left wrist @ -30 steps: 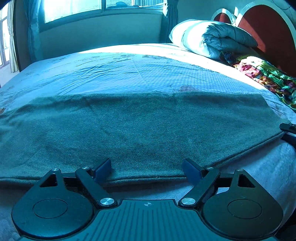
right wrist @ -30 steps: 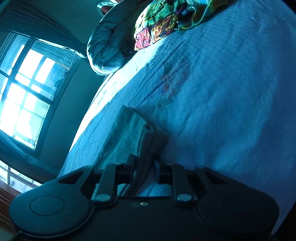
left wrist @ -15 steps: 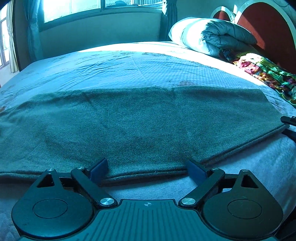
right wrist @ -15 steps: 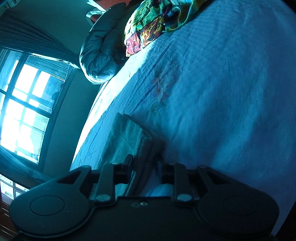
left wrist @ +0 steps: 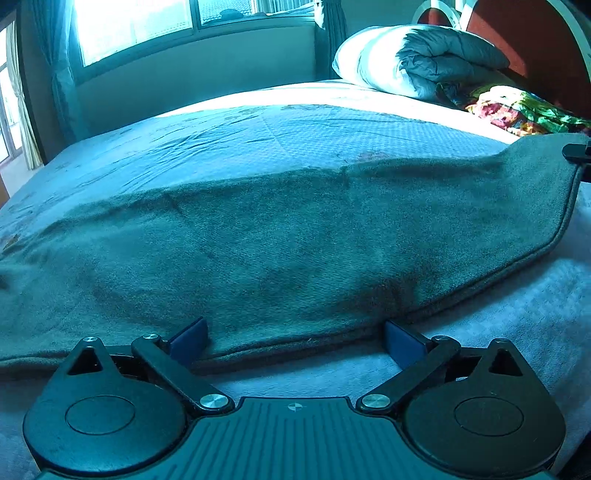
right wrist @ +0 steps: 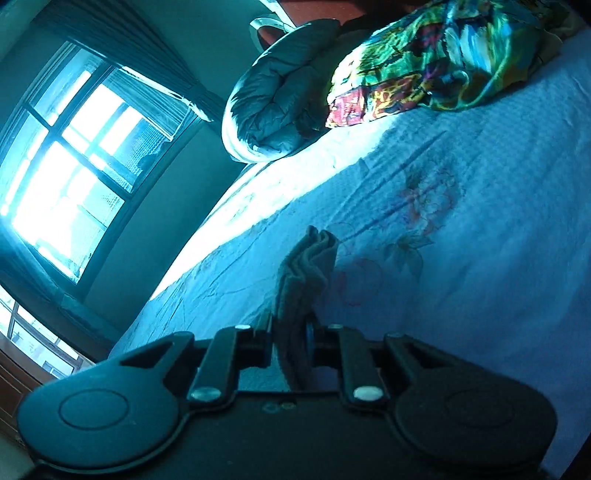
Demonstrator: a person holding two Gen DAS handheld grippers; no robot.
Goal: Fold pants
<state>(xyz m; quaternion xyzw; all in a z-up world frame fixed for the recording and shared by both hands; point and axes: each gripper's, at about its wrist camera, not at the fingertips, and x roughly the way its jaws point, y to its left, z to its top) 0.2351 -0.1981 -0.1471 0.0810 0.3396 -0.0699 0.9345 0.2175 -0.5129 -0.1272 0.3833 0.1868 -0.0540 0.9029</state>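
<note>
Dark grey-green pants lie folded lengthwise across the bed, left to right. My left gripper is open, its blue pads at the pants' near edge, one on each side of a stretch of hem. My right gripper is shut on the pants' right end and holds it lifted off the sheet. It shows at the far right of the left wrist view, where the cloth's corner rises.
The bed has a light blue textured sheet. A rolled grey duvet and a colourful cloth lie by the red headboard at the right. A window and wall are behind the bed.
My right gripper has closed on the pants' right end and lifted it up off the sheet. The left gripper has stayed open at the near hem.
</note>
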